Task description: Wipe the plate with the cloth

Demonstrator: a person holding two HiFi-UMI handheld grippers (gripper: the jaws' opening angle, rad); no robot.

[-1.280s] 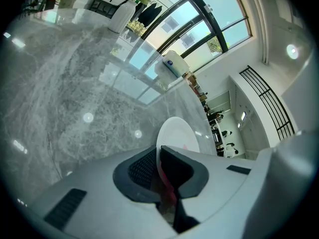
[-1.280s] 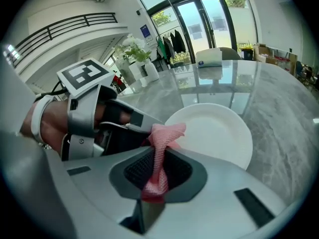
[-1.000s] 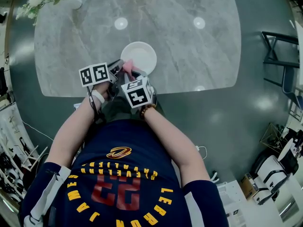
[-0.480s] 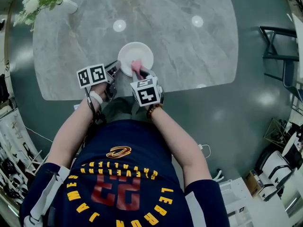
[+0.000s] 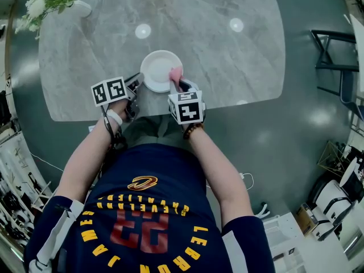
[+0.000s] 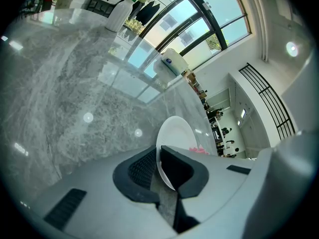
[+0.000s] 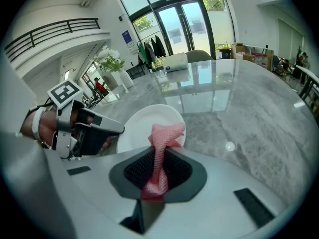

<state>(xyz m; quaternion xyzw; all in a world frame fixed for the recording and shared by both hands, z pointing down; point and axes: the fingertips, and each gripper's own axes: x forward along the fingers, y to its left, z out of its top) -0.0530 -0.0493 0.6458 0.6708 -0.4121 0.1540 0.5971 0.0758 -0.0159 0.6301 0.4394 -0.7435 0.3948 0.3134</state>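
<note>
A: How did the light fall?
B: Daylight flooded through tall windows [image 7: 192,19]. Round glare spots [image 5: 143,30] sat on the polished table [image 5: 239,67], the white plate [image 5: 156,67] nearly blew out, and shadows stayed soft.
A: And sharpness?
B: Crisp at centre. Both gripper views bowed into dark, vignetted corners.

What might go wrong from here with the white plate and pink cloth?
The left gripper pinches only the rim of the round white plate; wiping pressure may twist it loose.
The plate sits near the front edge of the grey marble table, so a slip might send it off.
The pink mesh cloth is a narrow bunch in the right gripper; its jaws may scrape the plate.
</note>
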